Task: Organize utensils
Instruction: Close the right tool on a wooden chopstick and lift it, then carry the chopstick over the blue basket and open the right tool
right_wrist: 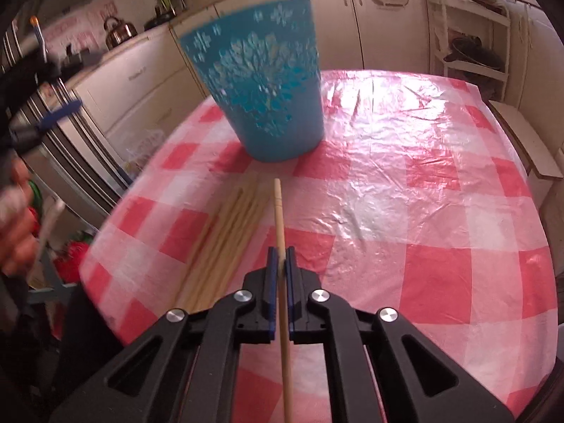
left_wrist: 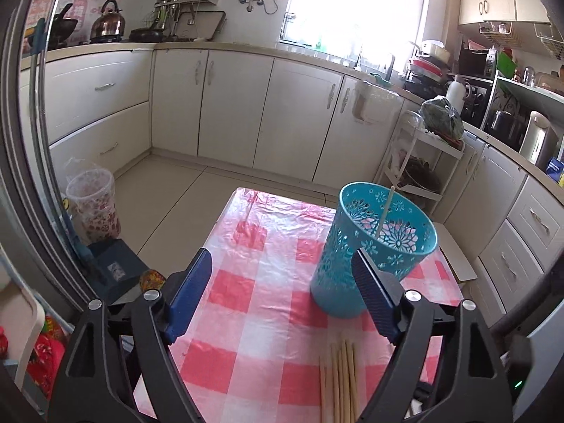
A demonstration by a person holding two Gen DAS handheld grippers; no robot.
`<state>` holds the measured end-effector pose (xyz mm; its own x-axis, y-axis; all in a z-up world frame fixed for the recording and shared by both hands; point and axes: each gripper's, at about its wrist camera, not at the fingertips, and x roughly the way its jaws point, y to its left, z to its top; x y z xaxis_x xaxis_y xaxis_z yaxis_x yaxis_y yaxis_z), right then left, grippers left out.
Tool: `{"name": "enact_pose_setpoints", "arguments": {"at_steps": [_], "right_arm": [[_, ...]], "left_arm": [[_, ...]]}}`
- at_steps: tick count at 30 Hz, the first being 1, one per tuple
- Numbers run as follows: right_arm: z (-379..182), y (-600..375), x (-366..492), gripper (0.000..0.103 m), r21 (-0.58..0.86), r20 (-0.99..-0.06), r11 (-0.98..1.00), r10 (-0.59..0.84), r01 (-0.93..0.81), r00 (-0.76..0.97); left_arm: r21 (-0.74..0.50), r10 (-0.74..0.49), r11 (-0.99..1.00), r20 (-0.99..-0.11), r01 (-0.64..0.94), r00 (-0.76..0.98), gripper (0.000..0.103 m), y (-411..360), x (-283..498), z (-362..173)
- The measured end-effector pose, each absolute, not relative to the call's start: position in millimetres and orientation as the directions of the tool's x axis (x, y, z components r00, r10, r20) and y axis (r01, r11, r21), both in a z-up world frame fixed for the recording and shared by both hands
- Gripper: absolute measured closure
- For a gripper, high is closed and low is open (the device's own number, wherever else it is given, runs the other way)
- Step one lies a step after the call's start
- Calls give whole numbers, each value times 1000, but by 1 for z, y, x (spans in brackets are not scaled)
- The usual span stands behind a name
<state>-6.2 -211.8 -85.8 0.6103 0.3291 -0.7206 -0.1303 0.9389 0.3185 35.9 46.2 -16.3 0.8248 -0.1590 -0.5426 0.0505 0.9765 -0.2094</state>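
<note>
I am working over a small table (right_wrist: 405, 183) covered in a red-and-white checked plastic cloth. My right gripper (right_wrist: 280, 264) is clenched on a single wooden chopstick (right_wrist: 279, 211), pinched partway along its length, so one long end points forward toward the holder and the other runs back under the camera. The rest of the chopsticks (right_wrist: 225, 236) lie in a loose bundle on the cloth just to the left of the held one. Ahead stands the teal perforated utensil holder (right_wrist: 264, 98), upright, near the far left part of the table; one pale stick (left_wrist: 384, 211) already leans inside it, seen from the left wrist view.

My left gripper (left_wrist: 282, 275) hangs with its fingers spread wide and nothing between them, the holder just beside its right finger.

Risks, as I judge them: the grip is narrow and off the stick's end, so the chopstick could pivot or slide out while I tilt it upright. The holder looks light, so a tip striking its rim or wall could tip it or push it across the slick cloth. The stick inside may block the opening. The bundle lies near the table's near edge and could roll if brushed.

Around me: cream kitchen cabinets (left_wrist: 232, 105), a kettle (left_wrist: 109, 21), a white shelf rack (left_wrist: 419, 162).
</note>
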Motion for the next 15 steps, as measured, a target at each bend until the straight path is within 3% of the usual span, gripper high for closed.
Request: {"name": "enact_pose_setpoints", "arguments": {"at_steps": [3,6,11,15], "right_arm": [[-40,-230,-18,98,464,-568,867,448,-181,690],[16,-238,-12,98,505,-403,830,470,-237,785],[81,-236,39,98,505,-187,819,412,-273,892],[99,-229,86,97,475,-109,853,300,-216,948]], "left_arm": [[-213,-142,977,-560,24,817,22,60,20,-26],[-254,-149,967,-579,-4,802,22,73,8,-36],[-258,-162,966,-578,8,800,22,70,-5,-32],[-272,-182,962,-577,22,796,21,65,-11,-31]]}}
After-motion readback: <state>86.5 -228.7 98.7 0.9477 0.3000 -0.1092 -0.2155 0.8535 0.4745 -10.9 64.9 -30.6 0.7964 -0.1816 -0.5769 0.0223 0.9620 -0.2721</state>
